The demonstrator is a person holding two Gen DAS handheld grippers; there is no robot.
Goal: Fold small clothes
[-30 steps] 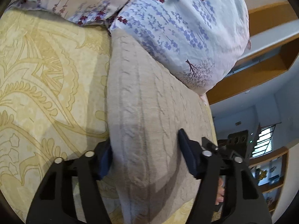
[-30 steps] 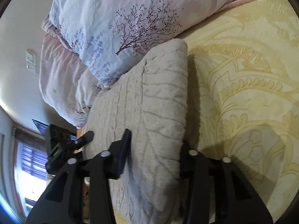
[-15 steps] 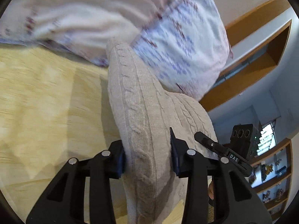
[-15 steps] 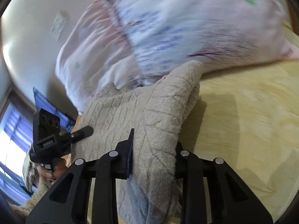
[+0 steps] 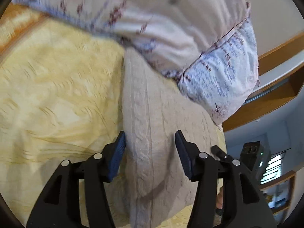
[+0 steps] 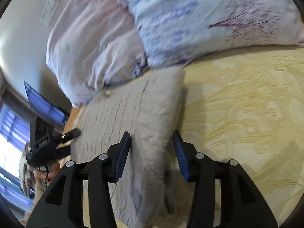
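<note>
A folded beige cable-knit sweater (image 5: 152, 136) lies on the yellow patterned bedspread (image 5: 57, 95), its far edge against the pillows. My left gripper (image 5: 150, 152) is open, its jaws apart on either side of the sweater's left edge. The sweater also shows in the right wrist view (image 6: 136, 117), where my right gripper (image 6: 152, 150) is open with its jaws astride the right edge. The blue pads (image 6: 180, 152) stand clear of the knit. The left gripper (image 6: 49, 144) appears at the far side of the sweater in the right wrist view.
Two floral pillows (image 5: 190, 38) lie behind the sweater, also seen in the right wrist view (image 6: 171, 28). A wooden shelf (image 5: 275, 87) is on the wall at right. The bedspread (image 6: 247, 114) stretches to the right of the sweater.
Both grippers were shut on the raised sweater half a second ago. Now both have opened and the sweater lies down flat on the bed near the pillows.
</note>
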